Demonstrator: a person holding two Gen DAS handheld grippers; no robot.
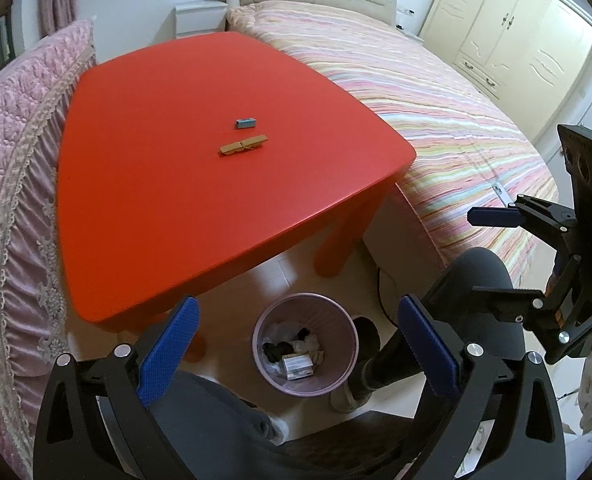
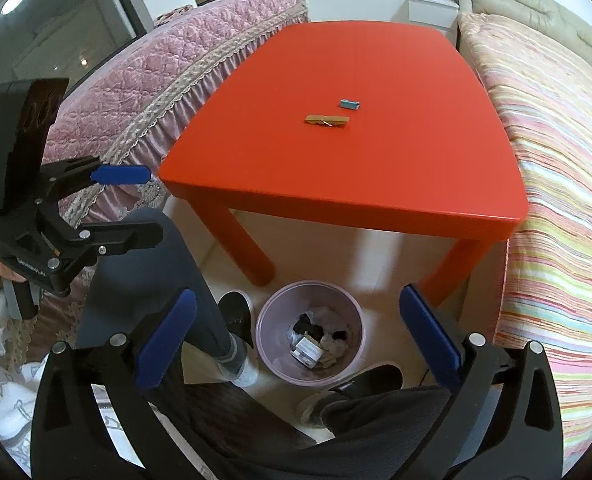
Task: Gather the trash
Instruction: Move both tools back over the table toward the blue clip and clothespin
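Below left hand-held gripper [image 1: 296,344], trash bin [image 1: 304,388], jaws wide apart

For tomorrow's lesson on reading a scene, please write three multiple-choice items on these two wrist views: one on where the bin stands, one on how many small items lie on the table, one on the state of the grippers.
1. Where does the waste bin stand?
A. on the red table
B. on the floor by the table's near edge
C. on the striped bed

2. How many small items lie on the red table?
A. none
B. two
C. five

3. How are the left gripper and the right gripper?
A. both open and empty
B. both shut on paper
C. one open, one shut on a box

Key: 1 B, the bin sits on the pale floor below the table's front edge, with trash already inside. 2 B, only a brown strip and a small blue piece lie there. 3 A, each pair of blue pads stands wide apart with nothing between them.
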